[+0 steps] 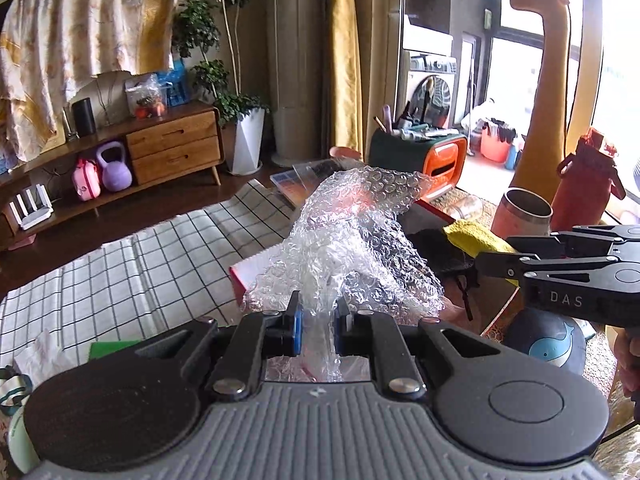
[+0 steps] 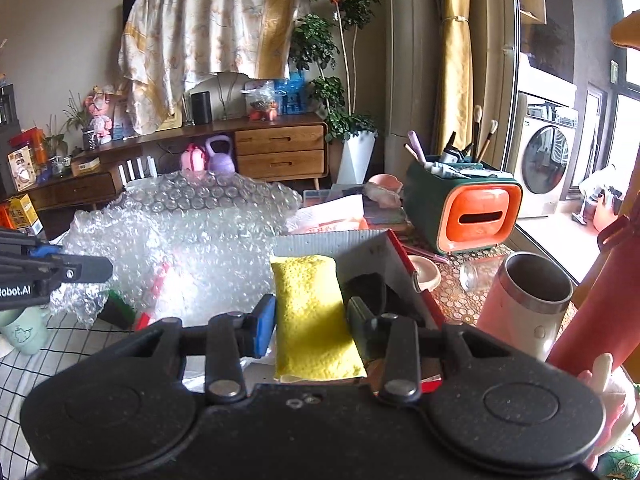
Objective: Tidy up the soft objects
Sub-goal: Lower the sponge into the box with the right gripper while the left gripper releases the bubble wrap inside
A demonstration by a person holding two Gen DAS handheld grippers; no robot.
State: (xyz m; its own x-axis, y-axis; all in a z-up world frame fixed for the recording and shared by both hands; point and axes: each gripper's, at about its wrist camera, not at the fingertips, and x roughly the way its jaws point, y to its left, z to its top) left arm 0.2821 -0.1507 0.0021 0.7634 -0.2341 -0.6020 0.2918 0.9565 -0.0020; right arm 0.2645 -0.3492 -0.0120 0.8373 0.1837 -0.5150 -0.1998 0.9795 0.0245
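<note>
Two grippers are in use, each clamped on a soft item. Left gripper (image 1: 316, 320): jaws pinched nearly together on a crumpled sheet of bubble wrap (image 1: 352, 240), which rises from the pads and spreads toward 12 o'clock above the checked cloth (image 1: 140, 264). Right gripper (image 2: 310, 320): jaws set partway, grasping a yellow sponge (image 2: 312, 312) by its long sides, held over a red-edged box (image 2: 400, 256). At 2 o'clock from the sponge stands a pink steel-lined cup (image 2: 528, 300).

Both black tongs (image 1: 316, 322) (image 2: 310, 320) have blue pads, silver rivets, white lettering.
</note>
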